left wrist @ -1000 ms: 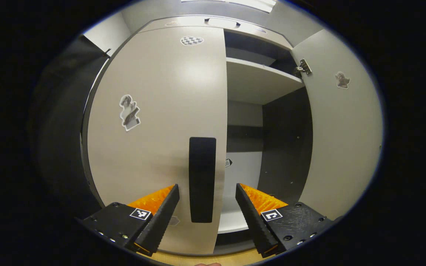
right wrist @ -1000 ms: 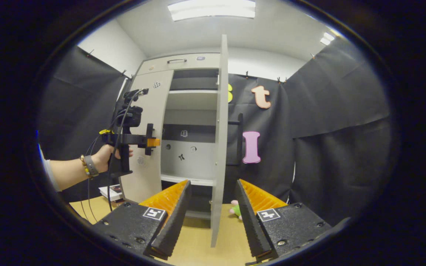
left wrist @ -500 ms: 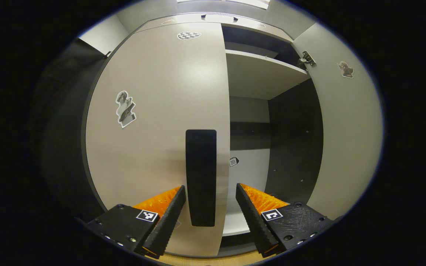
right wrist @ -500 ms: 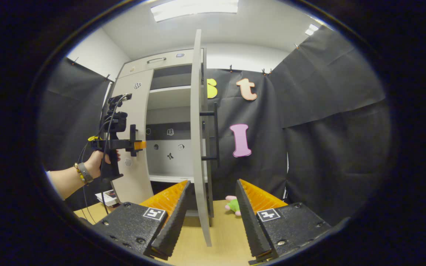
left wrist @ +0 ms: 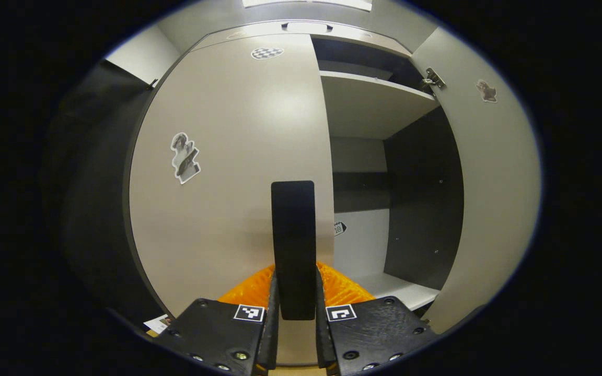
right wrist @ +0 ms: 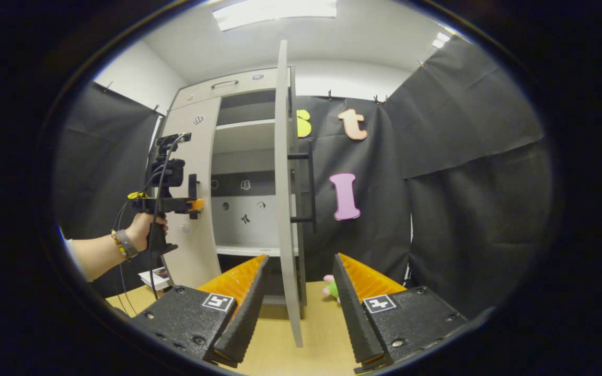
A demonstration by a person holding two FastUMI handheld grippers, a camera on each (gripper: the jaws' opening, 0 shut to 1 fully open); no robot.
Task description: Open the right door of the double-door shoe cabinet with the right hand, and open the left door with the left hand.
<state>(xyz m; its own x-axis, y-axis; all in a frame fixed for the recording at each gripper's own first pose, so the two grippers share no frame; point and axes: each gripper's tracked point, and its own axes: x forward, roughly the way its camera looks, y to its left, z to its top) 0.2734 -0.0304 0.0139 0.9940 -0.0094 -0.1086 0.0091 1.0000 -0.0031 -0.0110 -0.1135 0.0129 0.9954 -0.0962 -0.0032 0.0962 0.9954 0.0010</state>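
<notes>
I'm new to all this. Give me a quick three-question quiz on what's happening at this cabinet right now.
1. True or false: the left gripper is shut on the left door's handle.
2. Which door stands open: A) left door B) right door C) both?
3. Fill in: the right gripper has its jaws ____.

Key: 1 true. 2 B. 3 open.
</notes>
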